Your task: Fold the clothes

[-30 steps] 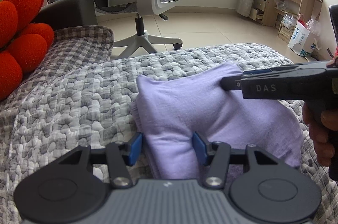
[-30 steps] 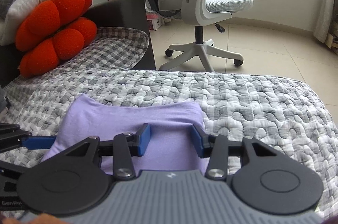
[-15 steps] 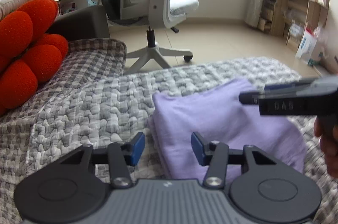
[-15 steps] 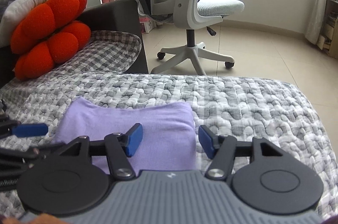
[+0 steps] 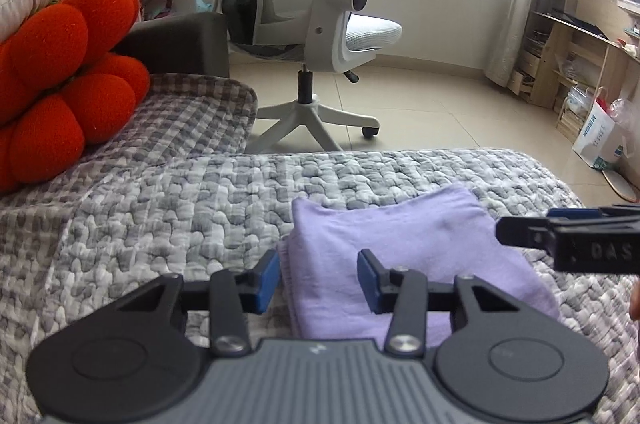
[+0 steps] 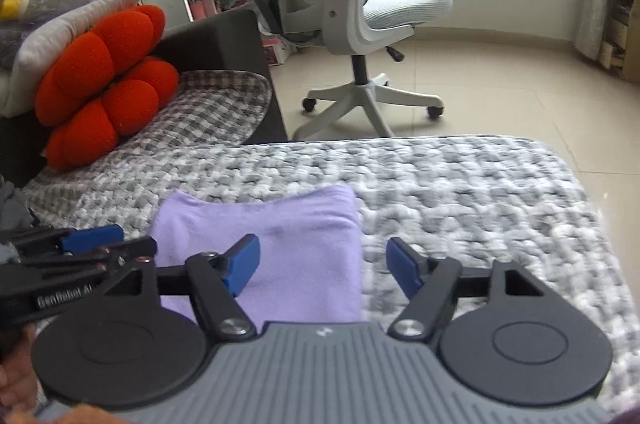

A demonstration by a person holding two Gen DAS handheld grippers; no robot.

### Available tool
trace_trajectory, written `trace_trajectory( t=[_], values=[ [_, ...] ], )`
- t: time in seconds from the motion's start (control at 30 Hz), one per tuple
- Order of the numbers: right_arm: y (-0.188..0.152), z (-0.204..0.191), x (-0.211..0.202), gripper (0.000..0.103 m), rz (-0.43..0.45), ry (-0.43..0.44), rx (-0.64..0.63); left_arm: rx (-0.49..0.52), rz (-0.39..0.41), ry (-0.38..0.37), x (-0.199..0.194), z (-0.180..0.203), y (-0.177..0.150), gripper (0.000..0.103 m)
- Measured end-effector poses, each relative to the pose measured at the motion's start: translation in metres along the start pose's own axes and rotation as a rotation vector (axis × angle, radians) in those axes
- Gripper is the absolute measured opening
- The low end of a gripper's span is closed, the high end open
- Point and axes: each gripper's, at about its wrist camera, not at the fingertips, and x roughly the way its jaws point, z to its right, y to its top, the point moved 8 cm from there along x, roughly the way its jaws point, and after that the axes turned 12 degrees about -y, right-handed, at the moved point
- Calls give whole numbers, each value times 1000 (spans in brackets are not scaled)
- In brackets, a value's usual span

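Note:
A folded lilac cloth lies flat on the grey-and-white quilted bed cover. My left gripper hovers over the cloth's left edge. Its jaws are closing, with the edge between them, but the blue pads do not press on it. My right gripper is over the cloth's right edge with its jaws opening wide and nothing gripped. Each gripper shows in the other's view: the right gripper at the right border, the left gripper at the left.
A red flower-shaped cushion rests on a checked pillow at the left. Beyond the bed's far edge stands a white office chair on a tiled floor. Wooden shelves and a paper bag are at the right.
The left gripper let go of the pinched-up cloth and shifted left to its edge. The right gripper's jaws widened and it drew back a little. The cloth settled flat.

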Motion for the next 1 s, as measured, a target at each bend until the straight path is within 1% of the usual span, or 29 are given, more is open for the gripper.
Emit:
trace_trajectory(
  t=[0.03, 0.07, 0.1, 0.13, 0.27, 0.3, 0.33, 0.4, 0.43, 0.5, 0.53, 0.57, 0.63, 0.73, 0.77, 0.8, 0.83, 0.87, 0.93, 0.97, 1.0],
  values=[
    [1, 2, -4, 88, 4, -6, -5, -1, 2, 2, -2, 2, 1, 45],
    [1, 4, -9, 98, 10, -12, -1, -3, 4, 3, -4, 4, 3, 46],
    [1, 6, -14, 102, 15, -18, 4, -8, 6, 0, -6, 6, 4, 52],
    [2, 7, -19, 103, 16, -25, 9, -14, 8, -3, -9, 8, 6, 58],
    [4, 10, -42, 103, 30, -51, 21, -67, 15, -44, -22, 15, 11, 63],
    [4, 11, -48, 103, 37, -57, 22, -85, 18, -60, -25, 17, 13, 69],
    [4, 10, -54, 103, 45, -60, 17, -109, 24, -77, -30, 17, 15, 78],
    [2, 12, -64, 103, 59, -63, -2, -156, 37, -110, -39, 18, 19, 88],
    [1, 13, -69, 103, 63, -67, -7, -182, 47, -128, -43, 17, 21, 90],
    [2, 17, -78, 103, 70, -100, 4, -236, 44, -176, -49, 16, 23, 92],
    [5, 19, -84, 103, 81, -116, 15, -262, 38, -197, -51, 16, 23, 95],
    [8, 21, -90, 103, 92, -132, 27, -272, 31, -208, -52, 17, 22, 97],
    [13, 22, -104, 103, 139, -174, 33, -256, 18, -227, -51, 22, 21, 100],
    [7, 30, -112, 103, 210, -172, 16, -290, 8, -265, -42, 25, 20, 100],
    [2, 33, -106, 103, 208, -161, 22, -312, 4, -272, -39, 25, 19, 100],
    [-4, 38, -96, 103, 185, -140, 28, -322, 6, -273, -35, 26, 19, 101],
    [-8, 41, -85, 103, 143, -126, 31, -312, 14, -264, -31, 26, 19, 102],
    [-5, 42, -74, 103, 84, -143, 20, -300, 22, -255, -27, 26, 18, 102],
    [10, 42, -72, 103, 116, -162, -7, -250, 29, -220, -20, 23, 17, 102],
    [16, 44, -76, 103, 161, -156, -19, -224, 32, -202, -16, 22, 16, 102],
    [18, 47, -78, 103, 180, -154, -23, -216, 27, -180, -11, 18, 15, 102]
  ],
)
